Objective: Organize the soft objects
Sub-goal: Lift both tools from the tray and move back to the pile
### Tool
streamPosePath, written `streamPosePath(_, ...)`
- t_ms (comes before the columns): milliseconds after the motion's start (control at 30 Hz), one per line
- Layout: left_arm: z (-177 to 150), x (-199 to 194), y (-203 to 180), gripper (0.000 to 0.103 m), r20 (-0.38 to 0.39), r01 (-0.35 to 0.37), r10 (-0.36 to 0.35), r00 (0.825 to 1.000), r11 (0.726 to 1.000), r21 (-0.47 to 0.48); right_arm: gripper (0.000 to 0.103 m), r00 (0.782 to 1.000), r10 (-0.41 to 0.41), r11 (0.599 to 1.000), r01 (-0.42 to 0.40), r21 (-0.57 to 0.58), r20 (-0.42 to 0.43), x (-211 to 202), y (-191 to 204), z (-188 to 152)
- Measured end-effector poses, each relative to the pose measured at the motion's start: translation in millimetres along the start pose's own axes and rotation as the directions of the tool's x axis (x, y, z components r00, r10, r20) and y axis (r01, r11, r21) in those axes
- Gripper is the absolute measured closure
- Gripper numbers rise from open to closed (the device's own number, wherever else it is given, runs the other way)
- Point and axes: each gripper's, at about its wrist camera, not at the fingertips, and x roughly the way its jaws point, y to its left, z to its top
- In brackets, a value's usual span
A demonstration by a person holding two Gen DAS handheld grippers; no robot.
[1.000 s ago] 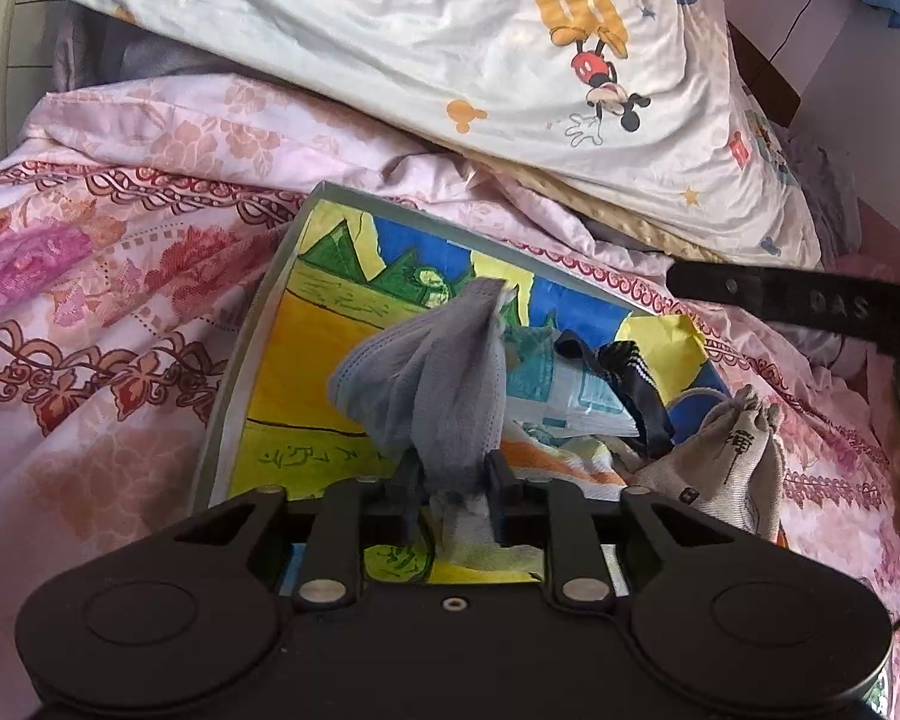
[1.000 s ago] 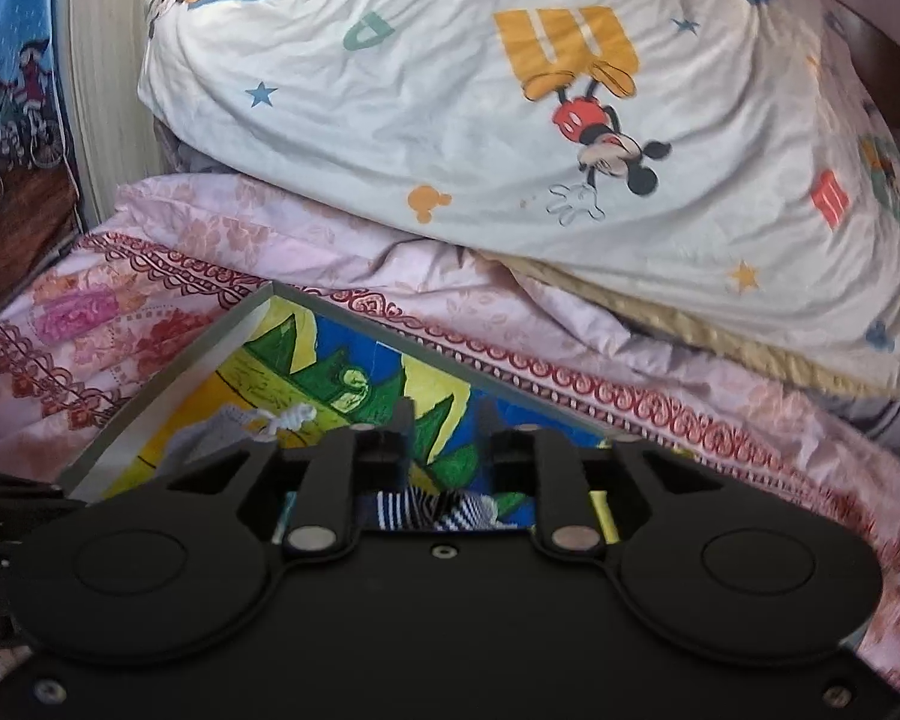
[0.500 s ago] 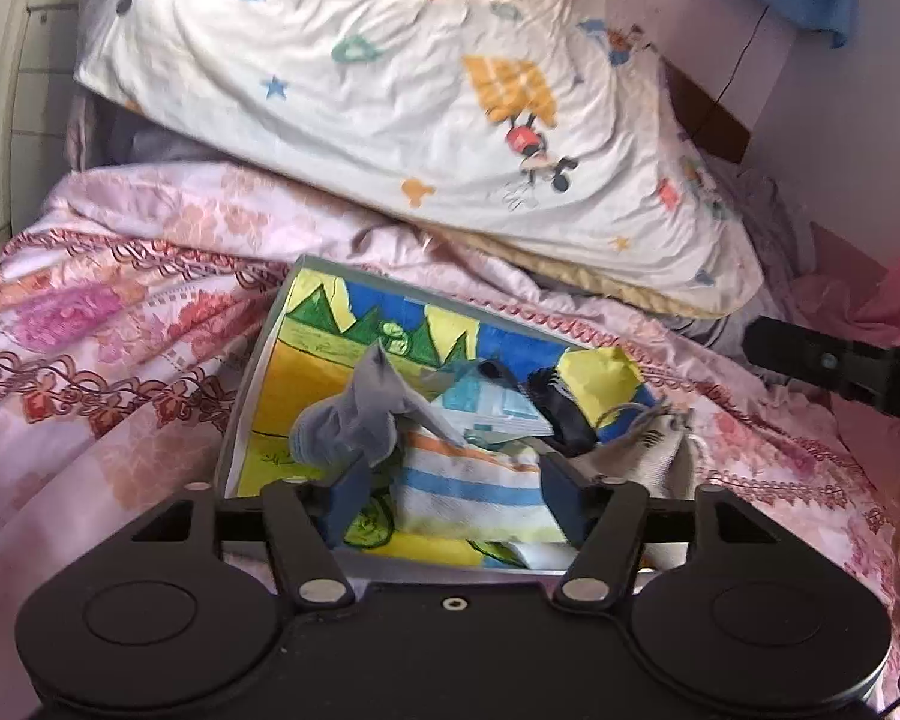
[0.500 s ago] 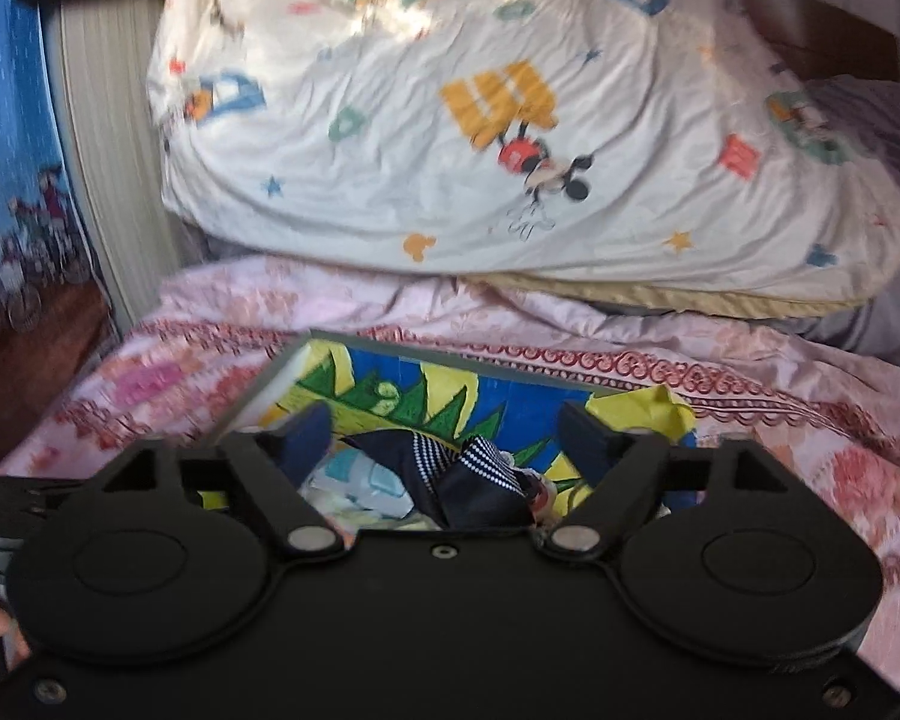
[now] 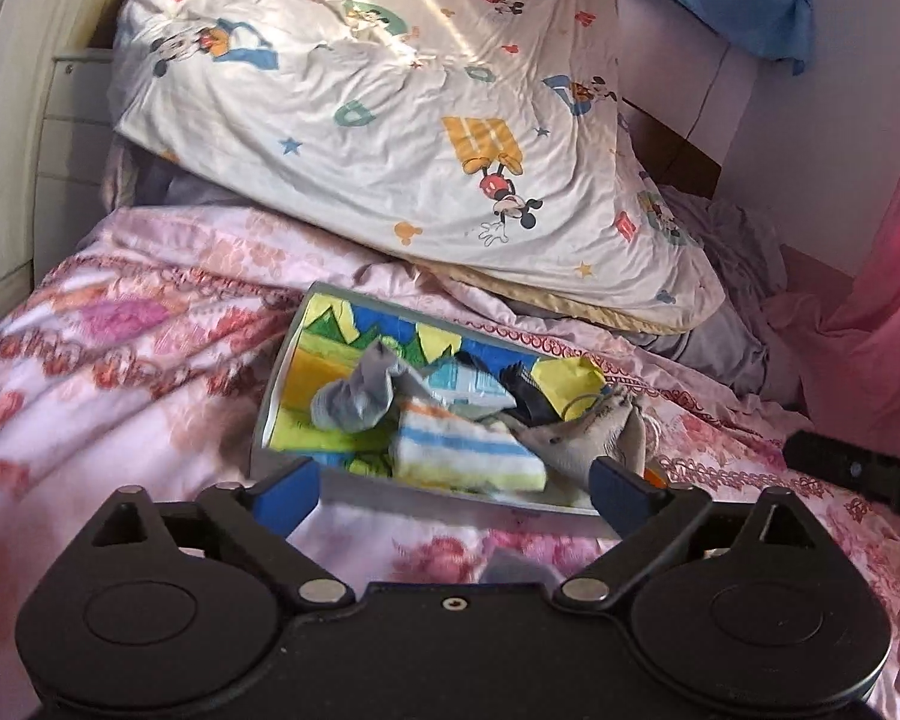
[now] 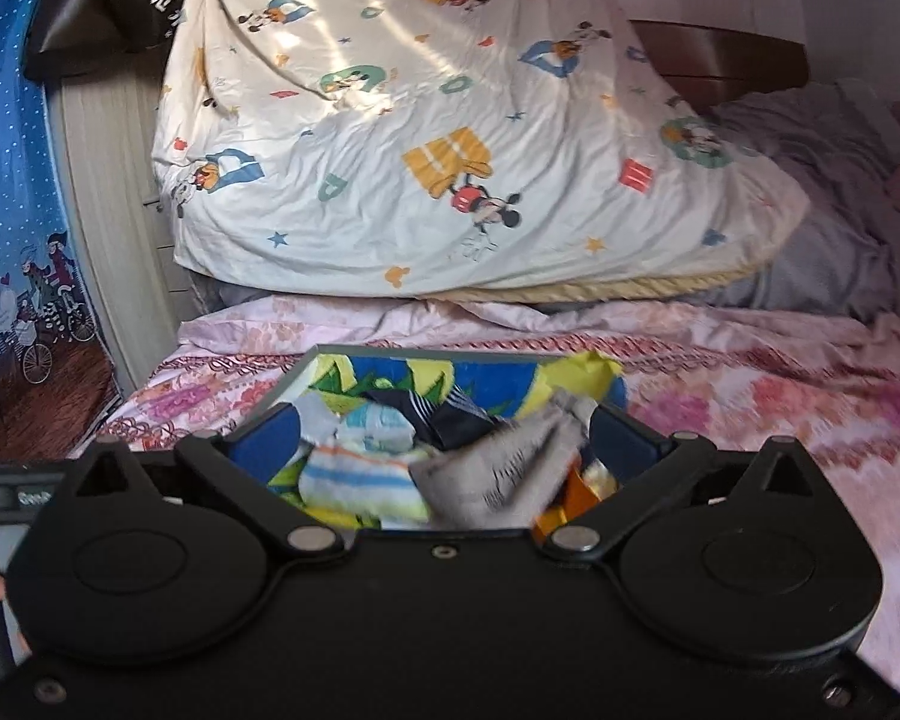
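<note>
A shallow box (image 5: 268, 420) with a bright cartoon lining lies on the pink floral bedspread. Inside it are a grey sock (image 5: 357, 399), a folded striped cloth (image 5: 462, 450), a dark striped sock (image 6: 444, 414), a pale blue pack (image 5: 465, 387) and a beige drawstring pouch (image 5: 594, 438). My left gripper (image 5: 455, 491) hovers just short of the box's near wall, its jaws opening wide with nothing between them. My right gripper (image 6: 444, 438) sits over the near end of the box (image 6: 294, 378), jaws also opening; the pads touch none of the soft things behind them.
A big cartoon-print pillow (image 5: 402, 138) leans at the head of the bed behind the box. The bedspread (image 5: 120, 360) stretches left and front. Grey bedding (image 6: 822, 240) is bunched at the right. A blue curtain (image 6: 12, 210) hangs left. A black bar (image 5: 858, 471) crosses the right edge.
Both grippers opened and pulled back from the box. The left one let go of the grey sock, the right one of the dark striped sock; both socks now lie in the box.
</note>
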Motion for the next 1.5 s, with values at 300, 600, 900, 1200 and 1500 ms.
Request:
streamPosePath(300, -32, -25, -5, 0.001, 0.002, -0.042, 0.042, 0.999, 0.999, 0.001, 0.001, 0.997, -0.077, 0.997, 0.077, 0.03, -0.013, -64, -5, -57)
streamPosePath(600, -57, -31, -14, 0.001, -0.038, -0.058, 0.061, 0.997, 0.996, 0.068, 0.001, 0.987, -0.15, 0.985, 0.155, 0.071, -0.062, -98, 4, -90)
streamPosePath(900, -74, -36, -20, 0.001, -0.058, -0.066, 0.074, 0.996, 0.988, 0.137, 0.001, 0.961, -0.211, 0.973, 0.224, 0.055, -0.177, -108, 12, -129)
streamPosePath(1200, -87, -42, -25, 0.001, -0.066, -0.066, 0.08, 0.995, 0.978, 0.2, 0.001, 0.944, -0.225, 0.972, 0.234, 0.007, -0.243, -107, 31, -150)
streamPosePath(1500, -99, -48, -23, 0.001, -0.093, -0.064, 0.087, 0.992, 0.97, 0.235, 0.001, 0.926, -0.231, 0.97, 0.243, 0.002, -0.297, -90, 26, -158)
